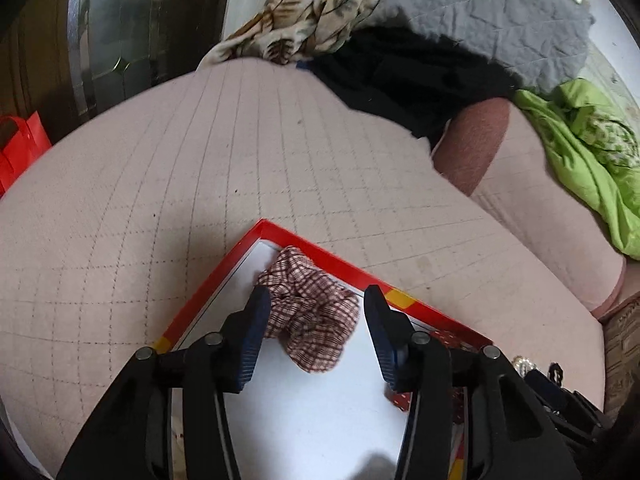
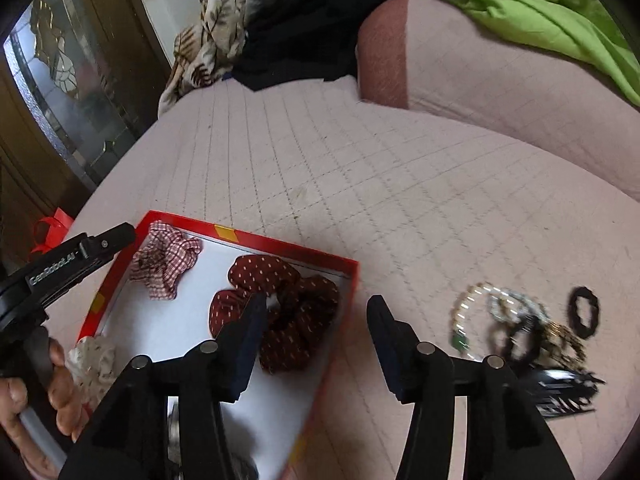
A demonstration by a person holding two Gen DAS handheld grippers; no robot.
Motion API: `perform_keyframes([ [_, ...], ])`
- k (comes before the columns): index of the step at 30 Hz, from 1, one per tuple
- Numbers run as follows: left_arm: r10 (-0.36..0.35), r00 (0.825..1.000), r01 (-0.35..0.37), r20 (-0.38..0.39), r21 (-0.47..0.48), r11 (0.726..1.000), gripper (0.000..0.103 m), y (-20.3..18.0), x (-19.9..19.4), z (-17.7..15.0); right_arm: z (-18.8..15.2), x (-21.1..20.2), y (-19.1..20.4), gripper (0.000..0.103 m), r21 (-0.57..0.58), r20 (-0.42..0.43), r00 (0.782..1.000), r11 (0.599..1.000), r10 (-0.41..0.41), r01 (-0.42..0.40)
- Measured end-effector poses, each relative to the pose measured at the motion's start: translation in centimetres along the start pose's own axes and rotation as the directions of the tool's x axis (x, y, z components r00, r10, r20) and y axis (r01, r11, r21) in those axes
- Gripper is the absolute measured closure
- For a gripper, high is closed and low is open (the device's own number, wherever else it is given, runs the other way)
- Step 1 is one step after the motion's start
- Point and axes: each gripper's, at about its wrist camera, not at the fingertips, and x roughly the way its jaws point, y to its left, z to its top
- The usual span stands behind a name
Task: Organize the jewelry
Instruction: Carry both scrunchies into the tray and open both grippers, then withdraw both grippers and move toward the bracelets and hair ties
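Left gripper (image 1: pixel 316 312) hovers over the red box (image 1: pixel 320 246), jaws spread wide, nothing between them; the checked scrunchie (image 1: pixel 312 312) lies on the white box floor below the gap, near the box's far corner. In the right wrist view the left gripper's black body enters from the left edge, gripped by the person's hand (image 2: pixel 44 392) at the lower left.

Right gripper (image 2: pixel 316 308) is wide apart too, holding nothing. It straddles the box's right wall: one finger over the box interior, the other over the pink quilted bed (image 2: pixel 360 168).

Box contents, near to far: a pale speckled scrunchie (image 2: pixel 92 364) at the near left wall, touching the hand; a dark red dotted scrunchie (image 2: pixel 280 312) toward the right wall; the checked scrunchie in the far left corner.

Outside the box, on the bed to its right: a loose heap of beaded bracelets (image 2: pixel 492 304), dark hair ties and a black claw clip (image 2: pixel 568 392), with a black hair tie (image 2: pixel 584 312) just beside the heap.

Farther off, the person's bare knee (image 2: pixel 384 56) rests on the bed. Beyond, at the bed's far edge: black cloth, a leaf-print fabric (image 2: pixel 212 44), green fabric (image 2: pixel 540 12).
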Motion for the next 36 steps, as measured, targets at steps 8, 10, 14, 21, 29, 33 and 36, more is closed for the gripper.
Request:
perform_keyframes([
  [8,0.016,0.997,-0.020,0.073,0.055,0.998,0.056,-1.7,-4.0,-2.9,-5.1,-6.5,-5.1,0.045,0.057,0.037,0.999,0.998,-0.010,0.008],
  [10,0.017,0.994,-0.025,0.107,0.076,0.997,0.056,-2.6,-5.7,-4.0,-6.6,-7.9,-6.3,0.045,0.080,0.044,0.999,0.997,-0.017,0.013],
  [14,0.020,0.987,-0.036,0.159,0.103,0.994,0.054,-3.8,-8.6,-6.6,-8.8,-10.0,-8.2,0.045,0.104,0.057,0.998,0.994,-0.027,0.021],
  [21,-0.013,0.988,-0.004,0.156,0.108,0.994,0.048,-5.7,-11.9,-10.5,-11.5,-12.0,-9.8,0.045,0.115,0.077,0.997,0.993,-0.031,0.022],
  [29,-0.032,0.993,0.007,0.112,0.215,0.977,0.045,-8.5,-11.1,-13.3,-13.2,-13.0,-11.2,0.045,0.148,0.088,0.995,0.989,-0.037,0.024],
  [33,-0.018,0.993,-0.010,0.119,0.229,0.973,0.045,-8.4,-10.6,-13.7,-13.7,-12.6,-11.7,0.045,0.162,0.079,0.996,0.986,-0.044,0.031],
  [36,0.001,0.993,-0.027,0.117,0.221,0.975,0.045,-8.0,-10.0,-13.7,-13.8,-12.2,-11.9,0.045,0.178,0.069,0.997,0.984,-0.039,0.026],
])
